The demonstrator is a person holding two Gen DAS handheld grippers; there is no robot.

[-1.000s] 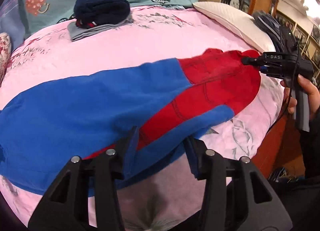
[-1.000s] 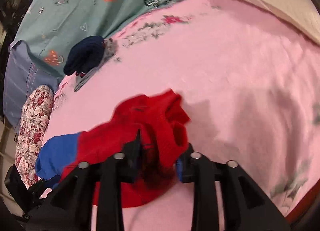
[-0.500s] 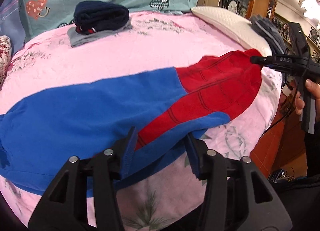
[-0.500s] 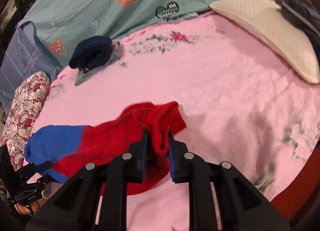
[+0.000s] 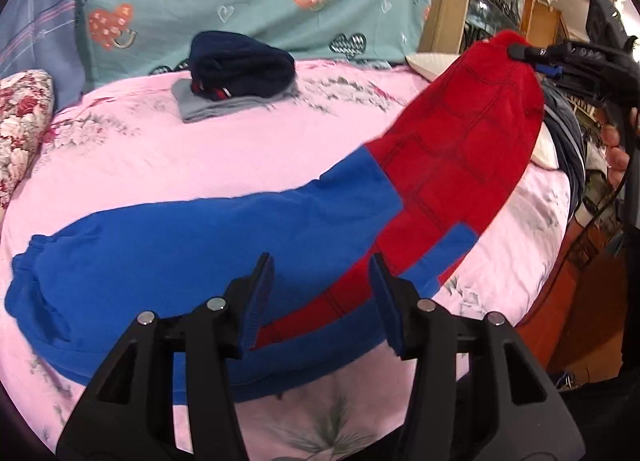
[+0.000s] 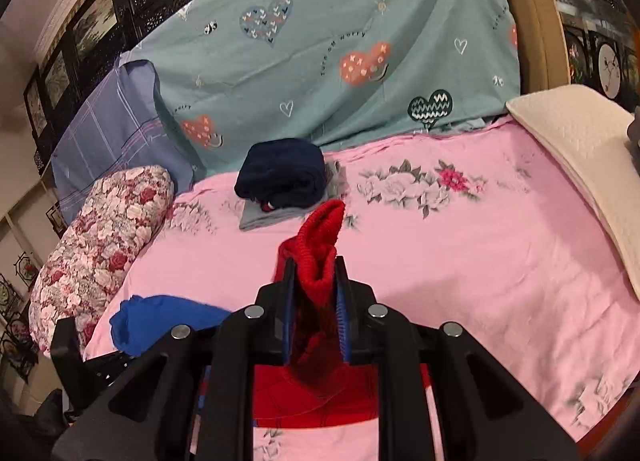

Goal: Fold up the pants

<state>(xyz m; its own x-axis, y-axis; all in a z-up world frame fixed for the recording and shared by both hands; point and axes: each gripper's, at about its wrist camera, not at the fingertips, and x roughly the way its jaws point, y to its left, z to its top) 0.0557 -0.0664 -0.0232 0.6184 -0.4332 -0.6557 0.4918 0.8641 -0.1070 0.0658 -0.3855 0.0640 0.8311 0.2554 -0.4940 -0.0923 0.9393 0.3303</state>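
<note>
On the pink bed [image 5: 248,149] lie the blue-and-red pants [image 5: 208,245], their red cuff end lifted. Right gripper [image 6: 316,297] has its jaws clamped on that cuff. Left gripper [image 5: 320,293] hangs over the pants, jaws apart, gripping nothing.

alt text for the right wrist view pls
The right hand-held gripper is shut on the red ribbed cuff of the red and blue fleece pants, lifted above a pink floral bedsheet. A folded navy garment lies behind.
</note>
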